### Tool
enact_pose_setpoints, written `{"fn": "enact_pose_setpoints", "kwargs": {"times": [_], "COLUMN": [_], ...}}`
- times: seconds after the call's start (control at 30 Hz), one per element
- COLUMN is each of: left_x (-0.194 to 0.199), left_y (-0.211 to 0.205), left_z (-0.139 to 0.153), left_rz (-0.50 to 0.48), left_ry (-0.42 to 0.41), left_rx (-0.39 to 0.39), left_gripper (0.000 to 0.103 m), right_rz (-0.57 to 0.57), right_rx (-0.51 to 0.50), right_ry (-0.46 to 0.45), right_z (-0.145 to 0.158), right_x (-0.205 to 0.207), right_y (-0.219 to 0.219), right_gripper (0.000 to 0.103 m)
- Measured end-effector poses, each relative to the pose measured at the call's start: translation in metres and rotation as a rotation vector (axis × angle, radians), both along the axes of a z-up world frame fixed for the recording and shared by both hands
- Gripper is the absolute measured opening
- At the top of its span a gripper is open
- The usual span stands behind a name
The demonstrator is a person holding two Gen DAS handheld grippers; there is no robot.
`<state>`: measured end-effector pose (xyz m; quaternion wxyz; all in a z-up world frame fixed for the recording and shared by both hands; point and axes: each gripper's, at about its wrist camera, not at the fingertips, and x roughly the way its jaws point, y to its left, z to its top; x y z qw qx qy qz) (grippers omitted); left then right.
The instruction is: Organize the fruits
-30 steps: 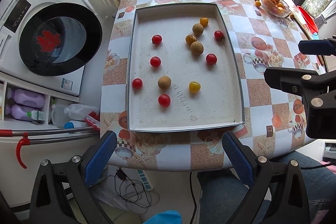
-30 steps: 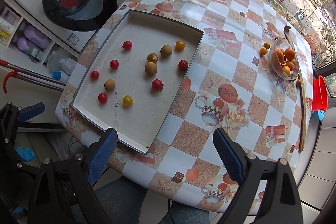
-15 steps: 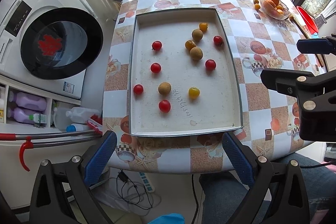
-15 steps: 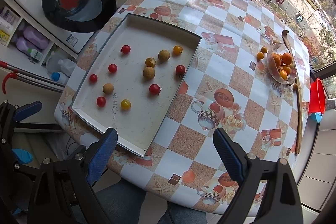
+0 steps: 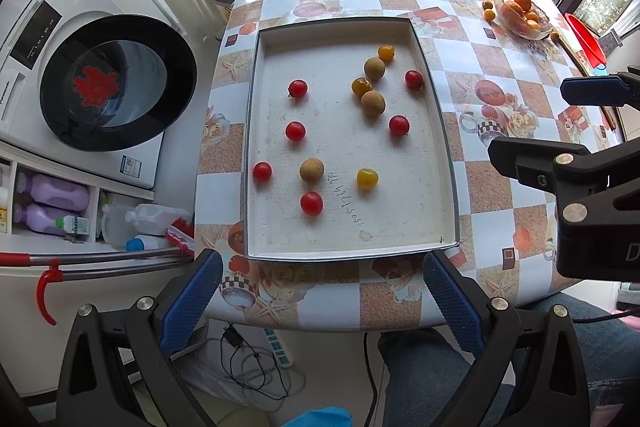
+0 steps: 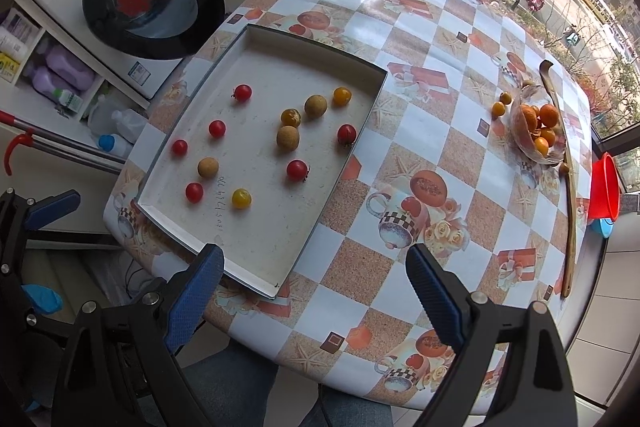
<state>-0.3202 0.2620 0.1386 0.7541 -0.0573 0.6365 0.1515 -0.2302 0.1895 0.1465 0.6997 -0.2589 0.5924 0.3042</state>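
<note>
My left tongs and right tongs are both wide open and empty, and all the fruits lie mixed up in the tray, so no sorting looks done.

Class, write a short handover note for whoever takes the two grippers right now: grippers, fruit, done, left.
Left gripper: open, empty, at the table's near edge.
Right gripper: open, empty, near the tray's corner.
Tray: six red tomatoes, three yellow tomatoes, three brown longans, all mixed.
Glass bowl of oranges stands far right.
Done: nothing sorted.
Left: everything.
</note>
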Motion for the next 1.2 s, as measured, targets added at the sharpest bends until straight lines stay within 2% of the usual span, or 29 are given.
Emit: {"fn": "enact_pose_setpoints", "kwargs": {"times": [1.2], "left_x": [0.007], "left_y": [-0.01], "left_z": [0.006], "left_rz": [-0.034], "left_ry": [-0.04], "left_rx": [0.012], "left_gripper": [0.101], "right_rz": [-0.007], "right_rx": [0.002], "right_ry": [0.005], "right_z": [-0.001], "right_x": [-0.002], "right_y": [-0.002], "right_gripper": [0.094]}}
